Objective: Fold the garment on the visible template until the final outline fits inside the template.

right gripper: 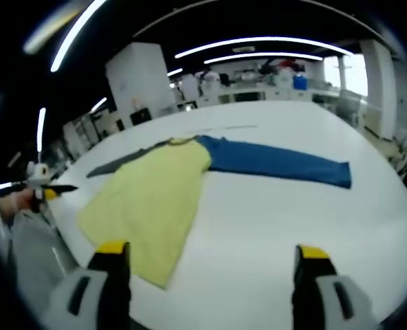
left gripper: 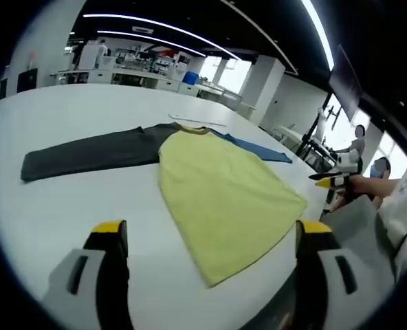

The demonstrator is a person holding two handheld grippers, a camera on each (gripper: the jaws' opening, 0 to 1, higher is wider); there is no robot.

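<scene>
We're seeing the flat yellow-bodied cloth shirt [left gripper: 221,199] hiding its template, while our left gripper [left gripper: 214,237] and right gripper [right gripper: 210,258] are hovering wide apart, empty.

The white table [left gripper: 73,206] lies broad and bare around the garment [left gripper: 217,192], so a gripper could pass freely on the near side and along both flanks. The flat garment is the only thing in the way: its yellow body reaches close to the near edge, the grey sleeve [left gripper: 86,155] stretches left and the blue sleeve [right gripper: 279,161] right. Beyond the collar [left gripper: 190,128] the tabletop runs open to the far edge. Desks and shelving [left gripper: 135,72] stand well apart, far behind the table.
</scene>
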